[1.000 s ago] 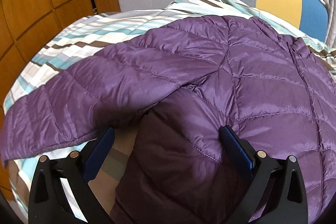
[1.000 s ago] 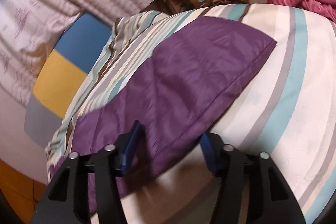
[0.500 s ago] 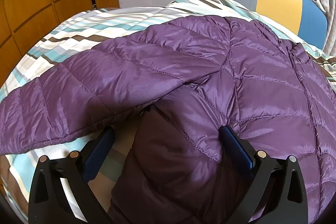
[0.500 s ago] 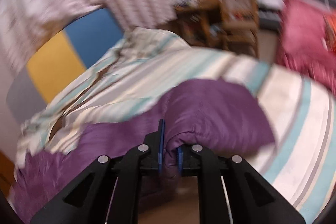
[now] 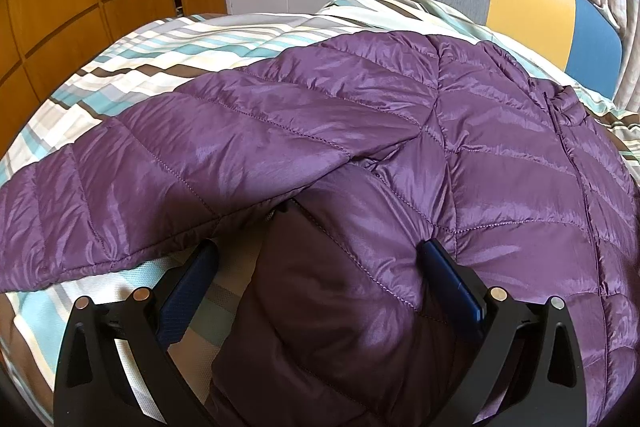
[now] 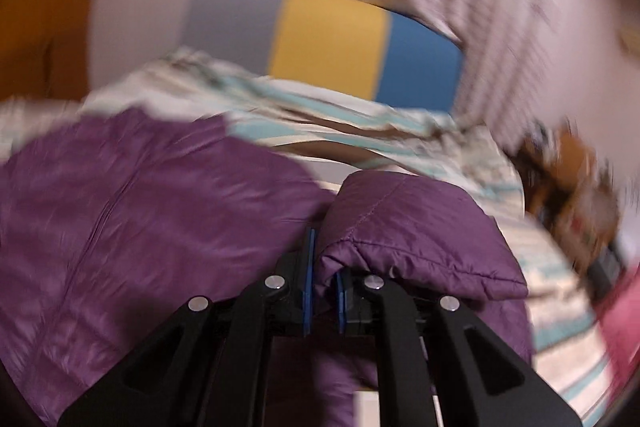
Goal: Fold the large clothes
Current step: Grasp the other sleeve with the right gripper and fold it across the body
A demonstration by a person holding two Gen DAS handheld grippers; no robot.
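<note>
While the left tool [image 5: 316, 267] gapes, the right tool [image 6: 323, 291] clamps the jacket's sleeve [image 6: 412, 235].

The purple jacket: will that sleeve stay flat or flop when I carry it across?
Probably floppy: the jacket sleeve already bunches and droops over the shut right gripper. Likely light, since its quilted panels look thin and puffy. The glossy shell may be slippery, so the pinch could creep. The left gripper is open.
</note>
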